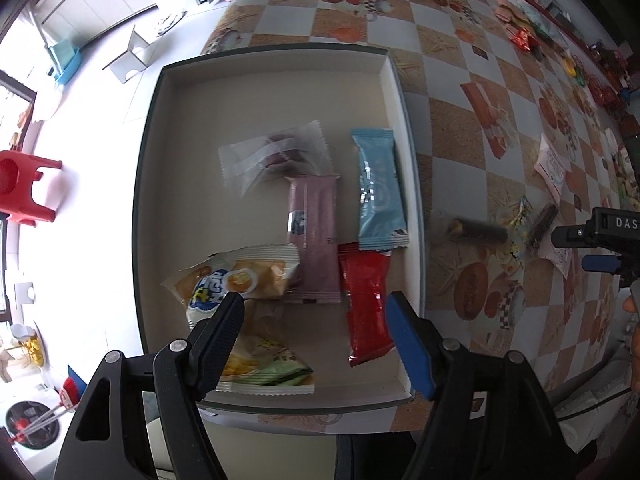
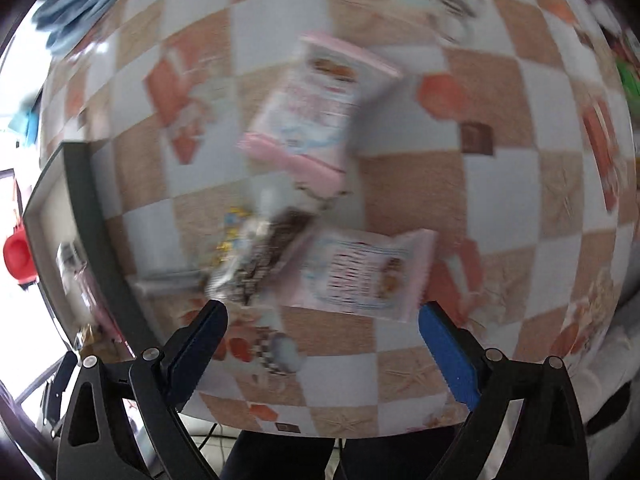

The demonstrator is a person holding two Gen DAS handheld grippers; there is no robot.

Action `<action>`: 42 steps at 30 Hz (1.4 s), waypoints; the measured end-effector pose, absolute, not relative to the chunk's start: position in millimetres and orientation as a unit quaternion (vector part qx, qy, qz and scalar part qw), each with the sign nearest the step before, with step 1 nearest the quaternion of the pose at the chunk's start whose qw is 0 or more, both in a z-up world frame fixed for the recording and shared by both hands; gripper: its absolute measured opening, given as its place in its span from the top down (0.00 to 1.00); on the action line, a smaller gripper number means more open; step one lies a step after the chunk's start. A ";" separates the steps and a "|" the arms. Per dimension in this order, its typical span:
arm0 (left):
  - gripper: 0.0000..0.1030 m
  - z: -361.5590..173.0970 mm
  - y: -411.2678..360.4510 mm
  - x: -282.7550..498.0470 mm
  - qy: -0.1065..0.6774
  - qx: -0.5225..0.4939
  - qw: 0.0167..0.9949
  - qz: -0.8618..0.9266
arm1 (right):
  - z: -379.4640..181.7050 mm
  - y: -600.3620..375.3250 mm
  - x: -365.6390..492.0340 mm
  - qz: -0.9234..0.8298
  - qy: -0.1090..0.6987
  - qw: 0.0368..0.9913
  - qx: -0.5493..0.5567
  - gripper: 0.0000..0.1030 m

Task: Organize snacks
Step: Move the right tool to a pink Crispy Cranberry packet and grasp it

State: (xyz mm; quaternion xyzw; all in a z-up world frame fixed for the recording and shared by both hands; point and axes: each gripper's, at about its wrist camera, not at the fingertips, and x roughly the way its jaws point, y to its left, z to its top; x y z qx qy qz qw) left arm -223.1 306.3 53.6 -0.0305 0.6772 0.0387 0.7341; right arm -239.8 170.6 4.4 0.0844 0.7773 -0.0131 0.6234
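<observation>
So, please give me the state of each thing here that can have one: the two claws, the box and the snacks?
Left claw: open, empty, above the box.
Right claw: open, empty, above the table.
Box: open, no lid, partly filled.
Blue packet: flat in the box, sealed.
Red packet: flat in the box, sealed.
Clear packet: in the box, blurred.
Pink packets: on the table, outside the box.
</observation>
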 end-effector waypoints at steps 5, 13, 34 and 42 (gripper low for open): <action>0.26 53.2 291.4 -220.8 0.681 -0.021 0.732 0.021 | 0.5 162.5 -245.4 0.005 0.777 0.628 0.045 0.06; 0.26 50.3 270.6 -220.8 0.692 -0.010 0.722 0.002 | -20.6 206.5 -283.1 0.120 0.757 0.620 -0.165 0.06; 0.25 48.9 221.6 -220.0 0.703 0.039 0.710 -0.025 | -20.0 173.0 -287.5 0.152 0.747 0.631 -0.145 0.43; 0.24 36.7 187.3 -203.8 0.706 0.062 0.703 -0.055 | -29.7 60.6 -317.9 0.038 0.803 0.584 0.110 0.22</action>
